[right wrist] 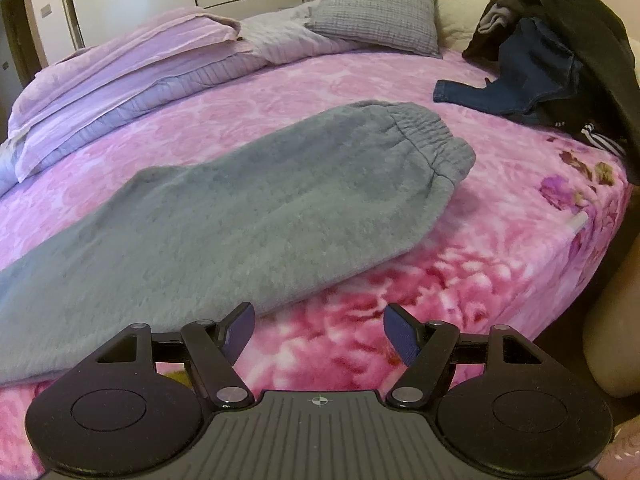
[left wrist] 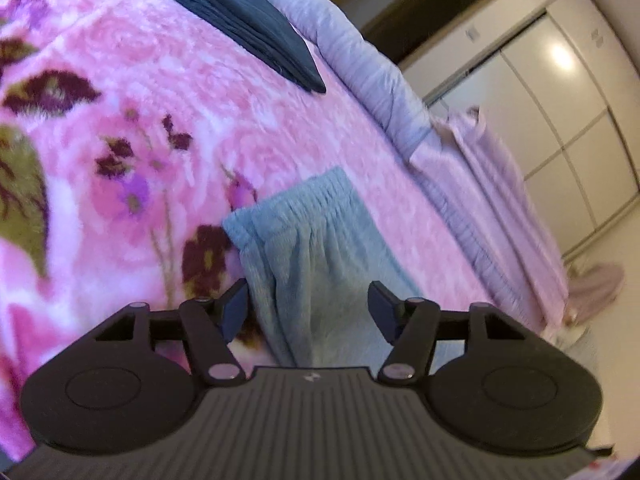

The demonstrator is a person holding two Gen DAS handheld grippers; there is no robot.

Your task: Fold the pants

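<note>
Grey fleece pants (right wrist: 240, 200) lie flat on the pink flowered blanket (right wrist: 400, 92), with the gathered elastic end (right wrist: 432, 128) at the far right. In the left wrist view the same pants (left wrist: 312, 248) run from their elastic end (left wrist: 304, 200) down toward me. My left gripper (left wrist: 310, 306) hangs over this end with its fingers wide. The left pad (left wrist: 236, 304) is at the cloth's edge and the right pad (left wrist: 384, 308) is over the cloth, neither pressing. My right gripper (right wrist: 320, 330) stands open over bare blanket, just beside the pants' near edge.
A dark folded garment (left wrist: 240, 28) lies far up the bed. A lilac quilt (right wrist: 140, 64) and grey pillow (right wrist: 380, 12) line the far side. A heap of dark clothes and jeans (right wrist: 540, 60) sits at the right. The bed's rounded edge (right wrist: 600, 240) drops away at the right.
</note>
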